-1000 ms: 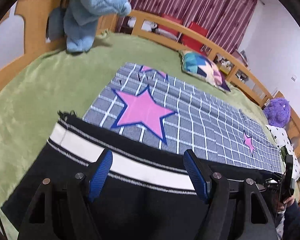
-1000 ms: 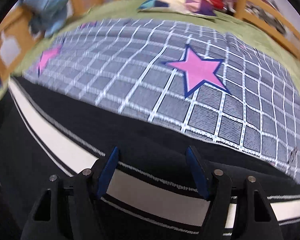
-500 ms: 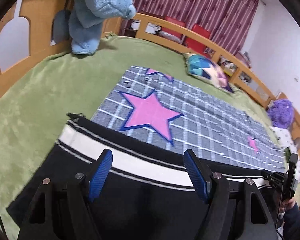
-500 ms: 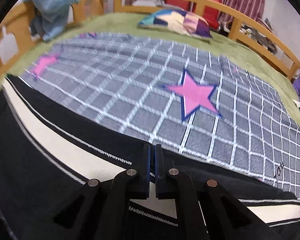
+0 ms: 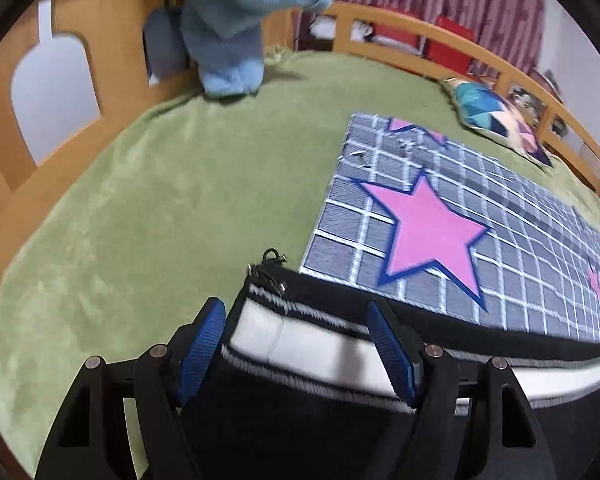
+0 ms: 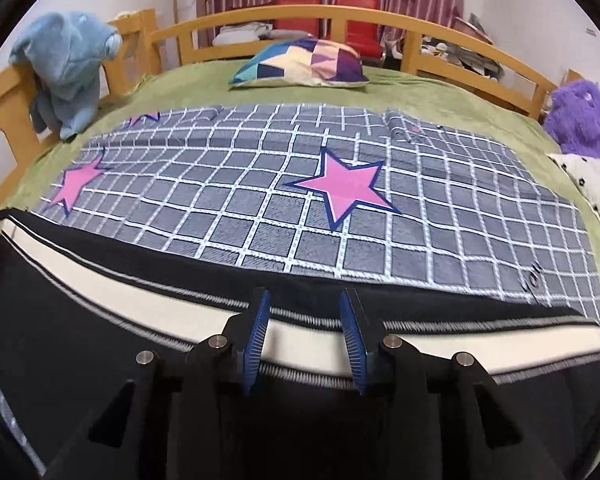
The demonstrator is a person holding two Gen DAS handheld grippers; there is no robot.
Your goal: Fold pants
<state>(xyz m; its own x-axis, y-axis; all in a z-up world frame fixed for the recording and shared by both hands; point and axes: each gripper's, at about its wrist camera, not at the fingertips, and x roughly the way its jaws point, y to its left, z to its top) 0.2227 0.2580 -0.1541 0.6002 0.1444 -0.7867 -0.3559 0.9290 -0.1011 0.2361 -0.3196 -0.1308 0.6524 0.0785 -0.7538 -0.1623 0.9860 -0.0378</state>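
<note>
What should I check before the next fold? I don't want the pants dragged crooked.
1. Left tongs open over the pants: ok.
2. Right tongs open, gripping nothing: ok.
3. Both tongs over the white stripe along the edge: ok.
4. Stripe lies straight, no bunching: ok.
5. Zipper pull at the corner, clear of the left tongs' blue pads: ok.
6. Near half of the pants flat: cannot tell, hidden below the tongs.

Honestly can't read any text, brand or number anywhere in either view. The grid blanket (image 6: 260,200) only has pink stars, and the small dark mark near its corner is too blurry to read.
</note>
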